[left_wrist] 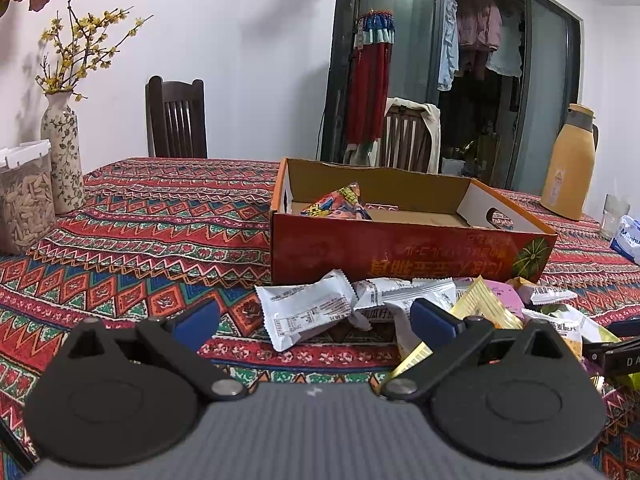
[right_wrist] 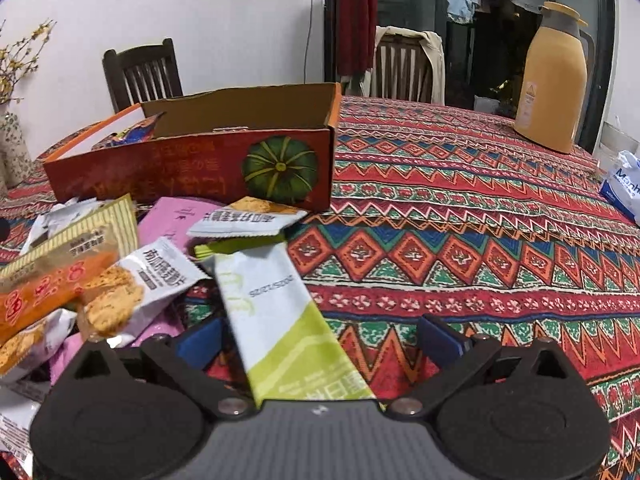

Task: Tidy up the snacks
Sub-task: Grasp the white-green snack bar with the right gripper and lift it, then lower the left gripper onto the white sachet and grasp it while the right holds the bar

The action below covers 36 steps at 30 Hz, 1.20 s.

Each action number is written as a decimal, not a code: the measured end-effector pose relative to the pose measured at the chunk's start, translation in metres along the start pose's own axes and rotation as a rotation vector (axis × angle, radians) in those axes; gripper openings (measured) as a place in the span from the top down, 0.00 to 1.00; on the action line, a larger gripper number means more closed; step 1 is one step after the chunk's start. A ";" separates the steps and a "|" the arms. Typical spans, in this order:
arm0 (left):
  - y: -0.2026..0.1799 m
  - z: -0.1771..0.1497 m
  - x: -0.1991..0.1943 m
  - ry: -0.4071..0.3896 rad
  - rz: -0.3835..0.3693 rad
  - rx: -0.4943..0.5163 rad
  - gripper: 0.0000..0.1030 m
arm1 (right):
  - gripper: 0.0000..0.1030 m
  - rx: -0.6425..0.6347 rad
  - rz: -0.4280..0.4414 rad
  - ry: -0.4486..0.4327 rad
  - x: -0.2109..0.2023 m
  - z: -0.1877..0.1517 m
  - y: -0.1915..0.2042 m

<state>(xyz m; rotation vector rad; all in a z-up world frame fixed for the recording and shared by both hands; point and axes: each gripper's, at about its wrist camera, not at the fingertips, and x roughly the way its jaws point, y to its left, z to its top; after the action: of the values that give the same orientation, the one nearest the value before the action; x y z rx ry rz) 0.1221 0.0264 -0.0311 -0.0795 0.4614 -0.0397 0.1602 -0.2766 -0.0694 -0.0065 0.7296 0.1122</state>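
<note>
Left wrist view shows a table under a red, green and blue zigzag-patterned cloth (left_wrist: 160,216), the largest thing in sight. On it stands an open red cardboard box with a green pumpkin printed on its side (left_wrist: 400,252); one colourful snack bag (left_wrist: 340,202) lies inside, against the left end. Well to the right of the box stands a tall mustard-yellow thermos jug (left_wrist: 568,164). At the left edge are a floral ceramic vase with yellow blossom twigs (left_wrist: 62,152) and, just beside it, a clear lidded container of seeds (left_wrist: 24,204). A loose heap of small snack packets (left_wrist: 400,304) lies on the cloth, touching the box's near wall. The left gripper (left_wrist: 314,322) has its blue-padded jaws spread wide, over a white packet (left_wrist: 304,312) at the heap's left end, pressing on nothing.

From the right wrist view, the right gripper (right_wrist: 318,340) also stands wide. A long white-and-lime-green sachet (right_wrist: 280,320) lies lengthwise between its fingers, close by the left pad while the right pad stands clear. The rest of the heap sits to its left, before the pumpkin box (right_wrist: 192,172).
</note>
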 end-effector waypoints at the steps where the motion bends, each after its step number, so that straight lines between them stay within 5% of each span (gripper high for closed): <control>1: 0.000 0.000 0.000 0.001 0.000 -0.001 0.00 | 0.13 -0.006 0.005 -0.009 -0.002 -0.001 0.002; 7: 0.001 0.000 0.001 0.000 0.001 -0.003 0.00 | 0.62 -0.024 0.056 -0.055 -0.013 -0.006 0.014; 9: 0.001 0.000 0.001 -0.001 0.003 -0.004 0.00 | 0.65 -0.024 0.050 -0.073 -0.014 -0.009 0.019; 21: 0.000 -0.001 -0.001 -0.009 0.009 -0.002 0.00 | 0.67 0.027 -0.054 -0.314 -0.043 -0.022 0.019; 36: 0.000 0.007 -0.008 0.014 0.022 0.006 0.00 | 0.67 0.063 -0.052 -0.369 -0.051 -0.028 0.011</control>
<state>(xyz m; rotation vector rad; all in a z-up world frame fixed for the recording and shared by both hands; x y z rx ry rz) 0.1183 0.0278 -0.0212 -0.0683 0.4760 -0.0201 0.1030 -0.2722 -0.0563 0.0542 0.3640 0.0382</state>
